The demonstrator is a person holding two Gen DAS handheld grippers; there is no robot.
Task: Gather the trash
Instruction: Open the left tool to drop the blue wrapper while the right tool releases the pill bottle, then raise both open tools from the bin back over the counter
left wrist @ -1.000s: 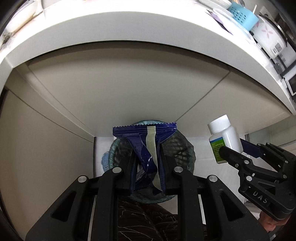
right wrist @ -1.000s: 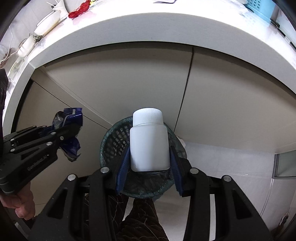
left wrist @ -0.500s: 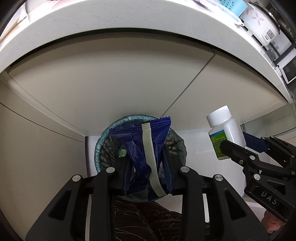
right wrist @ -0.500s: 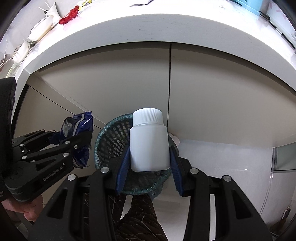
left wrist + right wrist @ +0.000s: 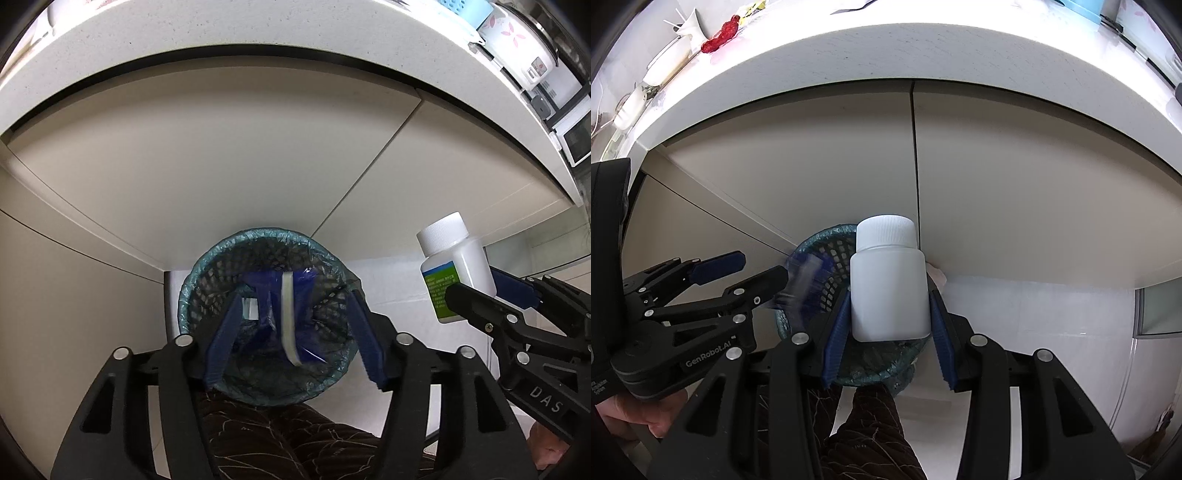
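Wrapper (image 5: pixel 286 314), dark blue foil with a pale seal strip down its length, sits between the left gripper (image 5: pixel 291 334) pads but touches neither; jaws are opening, nothing gripped; long axis runs roughly along the fingers, pointing down into the bin; in the right wrist view it shows as a blue motion-blurred smear (image 5: pixel 801 277) just off the left fingertips, so I judge it is dropping.

Bin (image 5: pixel 207 266) is a round dark mesh basket with a teal plastic liner folded over the rim, directly ahead of and below the left tongs, mouth framed between the two pads; wrapper lies inside that outline, so the drop looks on target.

Bottle (image 5: pixel 890 288), white plastic, squat cylinder with a ribbed screw cap, green label on the side seen from the left view (image 5: pixel 452 273); the right gripper (image 5: pixel 890 325) is clamped on its body, blue ribbed pads pressing both flanks, cap away from the tongs, axis along the fingers.

Key relation for the next drop: bin rim (image 5: pixel 816 240) shows behind and left of the bottle in the right wrist view, partly hidden by it; right tongs are near but look off-centre to the bin's right edge; likely needs a small shift toward the left gripper before release.

Backdrop: beige matte cabinet doors (image 5: pixel 1015 192); white speckled countertop edge (image 5: pixel 923 51) above.
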